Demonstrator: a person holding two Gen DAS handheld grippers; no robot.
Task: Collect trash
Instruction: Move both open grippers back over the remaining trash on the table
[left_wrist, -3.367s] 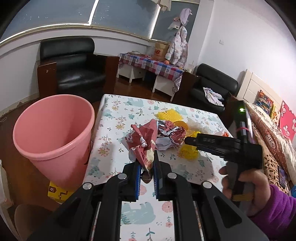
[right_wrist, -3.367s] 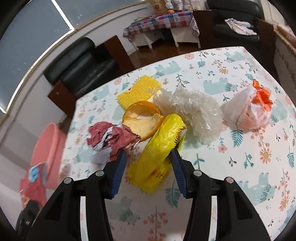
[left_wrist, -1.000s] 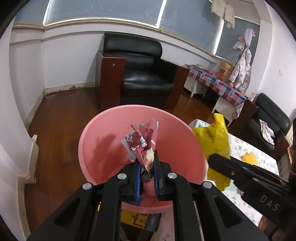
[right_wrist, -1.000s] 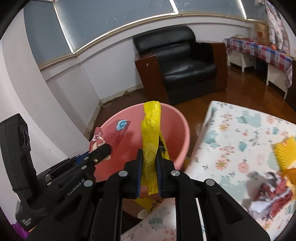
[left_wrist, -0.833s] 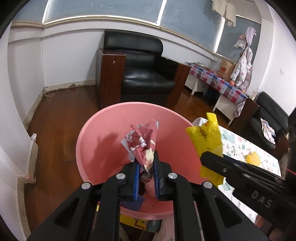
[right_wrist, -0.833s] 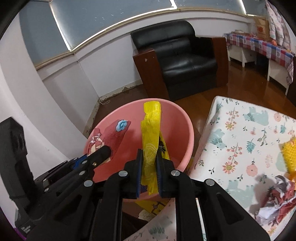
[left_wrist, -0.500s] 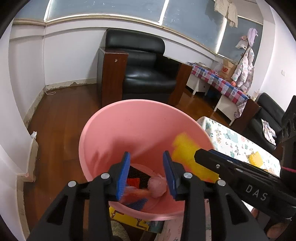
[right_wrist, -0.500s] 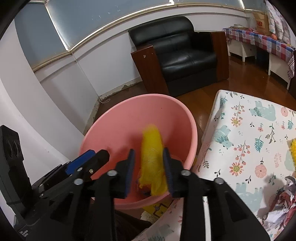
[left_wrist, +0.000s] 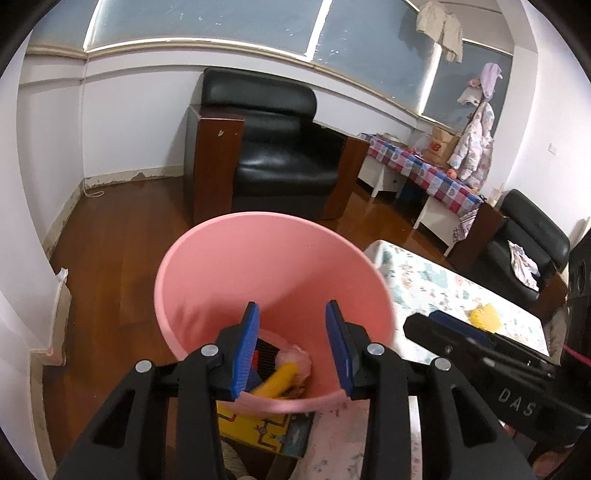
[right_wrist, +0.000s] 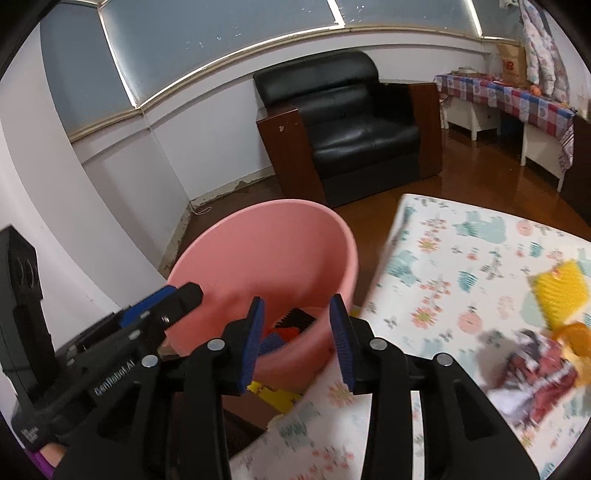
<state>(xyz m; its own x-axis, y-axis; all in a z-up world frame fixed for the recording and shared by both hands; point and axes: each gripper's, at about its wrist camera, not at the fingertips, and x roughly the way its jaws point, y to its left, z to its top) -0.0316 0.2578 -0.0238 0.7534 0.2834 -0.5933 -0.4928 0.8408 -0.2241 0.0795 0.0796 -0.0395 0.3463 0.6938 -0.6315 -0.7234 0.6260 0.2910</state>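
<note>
A pink bin stands on the floor beside the table, and shows in the right wrist view too. My left gripper is open and empty above the bin's near side. Trash lies at the bin's bottom, with a yellow bag on top. My right gripper is open and empty over the bin's near rim. On the floral tablecloth remain a yellow mesh piece, an orange peel and a crumpled red wrapper.
A black armchair stands behind the bin. A yellow box lies on the floor under the bin's near edge. A side table with a checked cloth and a second black armchair stand further right.
Both grippers opened over the bin. The red wrapper dropped from the left one and the yellow bag from the right; both now lie inside the bin.
</note>
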